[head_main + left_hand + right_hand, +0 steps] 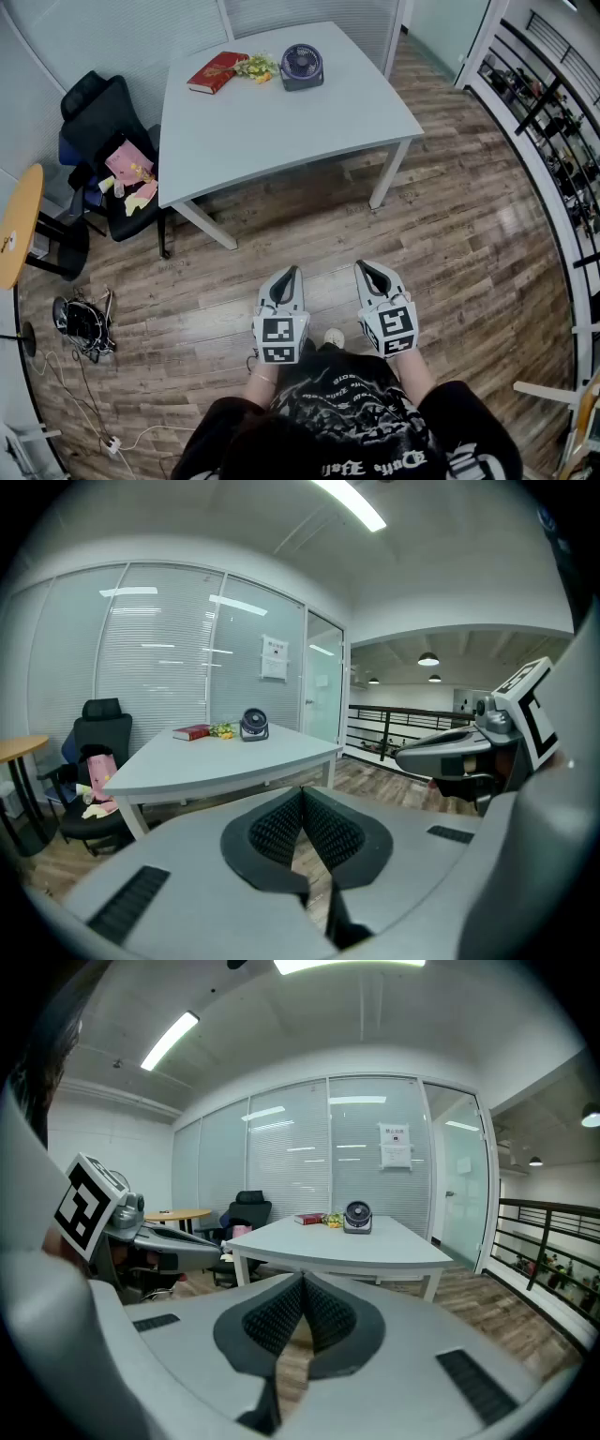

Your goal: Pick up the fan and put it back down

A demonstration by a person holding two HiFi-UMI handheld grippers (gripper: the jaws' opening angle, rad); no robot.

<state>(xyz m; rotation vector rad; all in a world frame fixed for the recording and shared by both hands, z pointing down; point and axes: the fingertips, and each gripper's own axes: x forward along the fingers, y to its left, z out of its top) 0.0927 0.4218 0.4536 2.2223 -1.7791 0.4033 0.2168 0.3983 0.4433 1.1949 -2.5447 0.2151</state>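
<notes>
— Left gripper (288, 272) in the head view, is it clenched?
— From above that is hard to judge; its jaws taper to a point, as do those of the right gripper (367, 266). Both hang side by side over the wooden floor (450, 244), well short of the grey table (281, 131), touching nothing. The person (352, 412) is cut off at the bottom edge.
— And the fan?
— One dark fan (301, 66) stands upright near the table's far edge, beside one small yellow-green bunch (255, 67) and one red book (217, 71). One black chair (94, 108) holds pink and yellow clutter (128, 169) I cannot identify.
— Left gripper view?
— Its two ribbed pads (272, 832) meet at the tips, clamped shut on nothing. The fan is small and far off on the table; the right gripper juts in at the right edge, partly cut off.
— Right gripper view?
— Same story: two pads pressed together, empty. One fan on the tabletop beyond, book and bunch to its left; the left gripper's marker cube (82, 1206) shows at the left edge. Print on the wall notice (396, 1146) is too small to read.
</notes>
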